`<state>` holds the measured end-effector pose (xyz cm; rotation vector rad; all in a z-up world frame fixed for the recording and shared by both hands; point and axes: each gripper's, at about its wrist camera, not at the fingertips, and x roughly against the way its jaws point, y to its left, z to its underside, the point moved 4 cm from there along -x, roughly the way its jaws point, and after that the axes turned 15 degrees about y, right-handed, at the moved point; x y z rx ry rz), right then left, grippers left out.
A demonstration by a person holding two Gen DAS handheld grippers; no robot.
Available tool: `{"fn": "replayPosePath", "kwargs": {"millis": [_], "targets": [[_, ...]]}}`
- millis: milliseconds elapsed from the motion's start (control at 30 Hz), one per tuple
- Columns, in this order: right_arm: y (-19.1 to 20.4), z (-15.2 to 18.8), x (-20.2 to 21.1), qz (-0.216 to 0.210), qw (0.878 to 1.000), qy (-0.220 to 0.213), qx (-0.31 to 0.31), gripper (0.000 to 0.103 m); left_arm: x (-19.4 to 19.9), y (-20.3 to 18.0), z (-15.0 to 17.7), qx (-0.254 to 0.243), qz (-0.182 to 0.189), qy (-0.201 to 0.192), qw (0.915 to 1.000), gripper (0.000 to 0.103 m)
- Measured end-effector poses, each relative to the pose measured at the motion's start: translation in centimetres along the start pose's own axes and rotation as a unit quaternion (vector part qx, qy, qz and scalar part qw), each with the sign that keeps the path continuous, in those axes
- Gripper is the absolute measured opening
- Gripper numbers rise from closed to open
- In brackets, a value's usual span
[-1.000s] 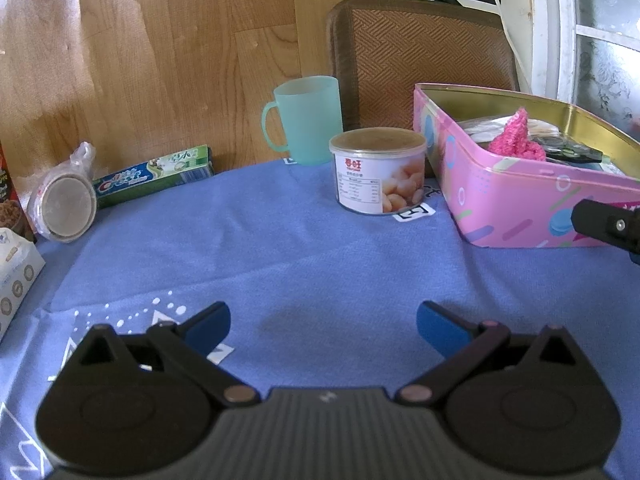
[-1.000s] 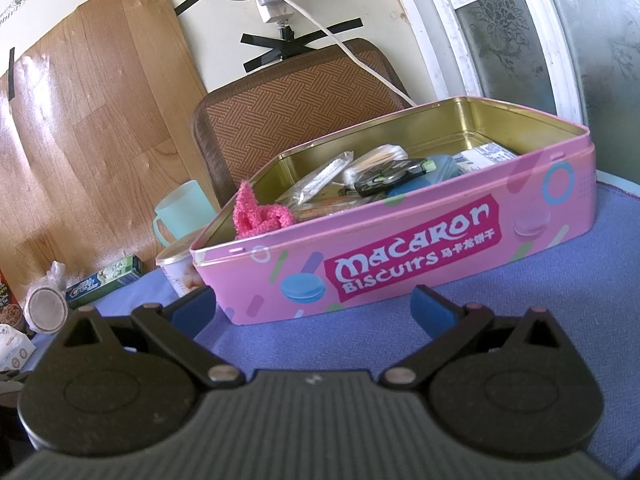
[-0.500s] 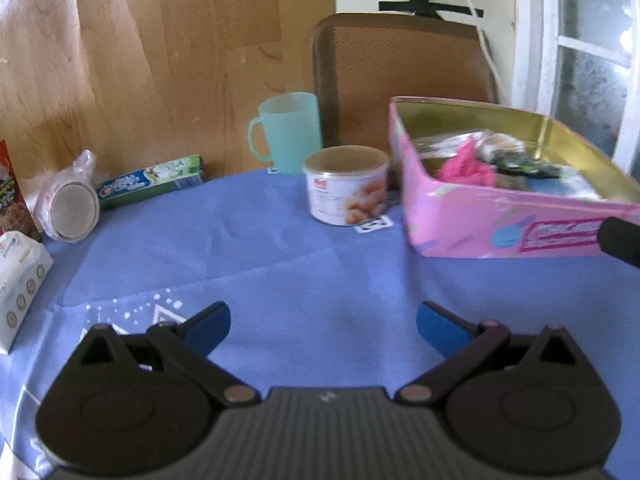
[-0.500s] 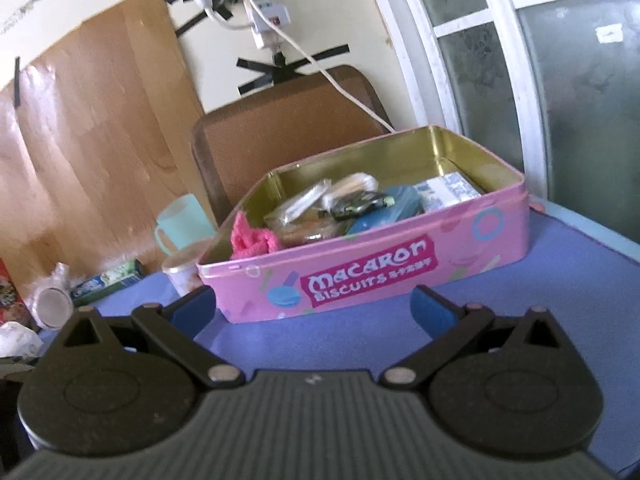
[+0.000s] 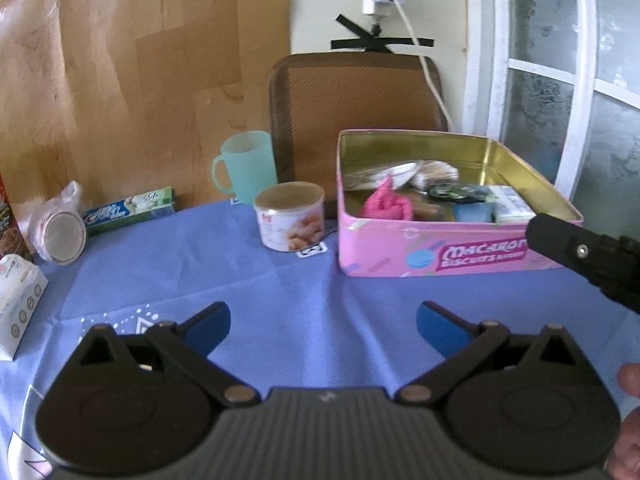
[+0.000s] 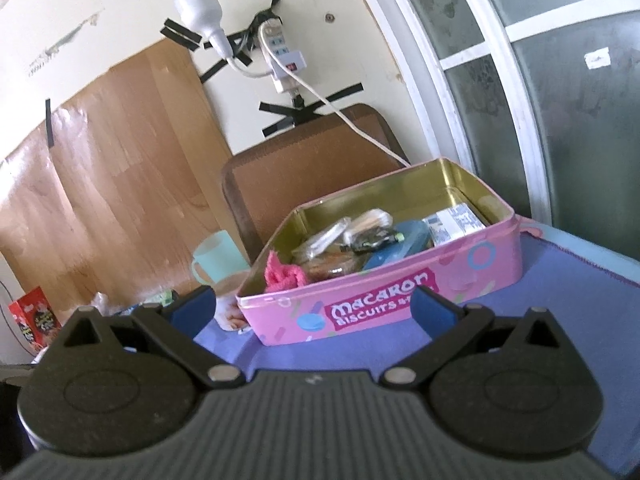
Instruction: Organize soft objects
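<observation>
Blue cloth (image 5: 320,292) covers our table, backed by a wood-pattern wall and a frosted window. We hold our left gripper (image 5: 323,322) spread wide and empty above bare cloth; our right gripper (image 6: 312,304) is likewise released, hovering short of the pink tin (image 5: 384,250). Inside the tin, at its left end, sits the pink knitted piece (image 5: 384,202) among wrapped packets. Outside, a snack can (image 5: 290,216), green cup (image 5: 246,166), toothpaste box (image 5: 128,210) and tissue pack (image 5: 18,306) lie leftward. Reaching left, we risk clipping the can or cup with an open finger and toppling it; a soft pack may also slip from a shallow pinch.
</observation>
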<state>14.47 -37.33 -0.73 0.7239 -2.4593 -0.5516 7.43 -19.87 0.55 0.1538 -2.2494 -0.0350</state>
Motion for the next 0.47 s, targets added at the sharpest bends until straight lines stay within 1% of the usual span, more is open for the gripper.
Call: {"fn": "replayPosePath", "kwargs": {"millis": [267, 400, 467], "targets": [[-1.0, -0.3, 0.9, -0.001, 1.0, -0.016, -0.012, 0.103, 1.4, -1.8, -0.6, -0.016, -0.001, -0.018, 0.9997, 0.103], [-1.2, -0.4, 1.0, 0.002, 1.0, -0.019, -0.011, 0.103, 2.2, -2.4, -0.8, -0.023, -0.007, -0.044, 0.9987, 0.103], [-1.3, -0.4, 1.0, 0.006, 1.0, -0.021, -0.007, 0.103, 2.2, -2.4, -0.9, -0.027, 0.001, -0.046, 0.9986, 0.103]]}}
